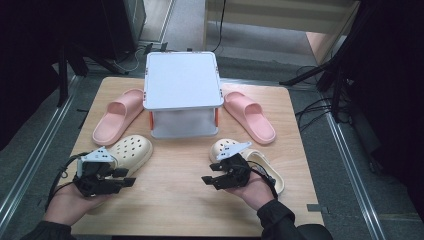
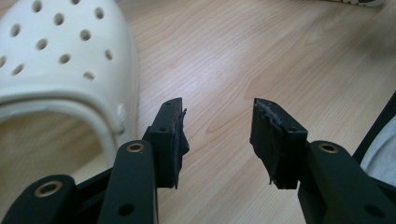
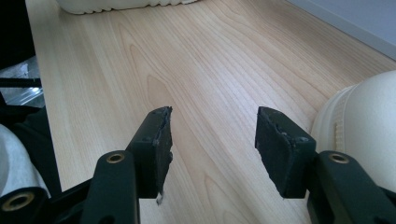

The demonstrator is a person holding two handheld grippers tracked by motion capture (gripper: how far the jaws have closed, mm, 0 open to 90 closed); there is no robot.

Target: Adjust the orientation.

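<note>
High view looks down on a light wooden table (image 1: pixel 175 200) where a person holds the left gripper (image 1: pixel 127 178) and the right gripper (image 1: pixel 207 181), their jaws pointing toward each other across bare wood. The left gripper sits just beside a cream perforated foam clog (image 1: pixel 131 150), which lies toward the table's near left; its jaws stand apart with nothing between them, the clog's toe (image 2: pixel 56 51) showing off to one side in the left gripper view. The right gripper is wide open and empty too, next to a second cream foam clog (image 1: pixel 260 167) partly under the hand; its rounded side (image 3: pixel 364 121) appears by one jaw. Behind stands a white lidded plastic box (image 1: pixel 182 80), flanked by two pink rubber slides (image 1: pixel 119 116) (image 1: pixel 250 116).
</note>
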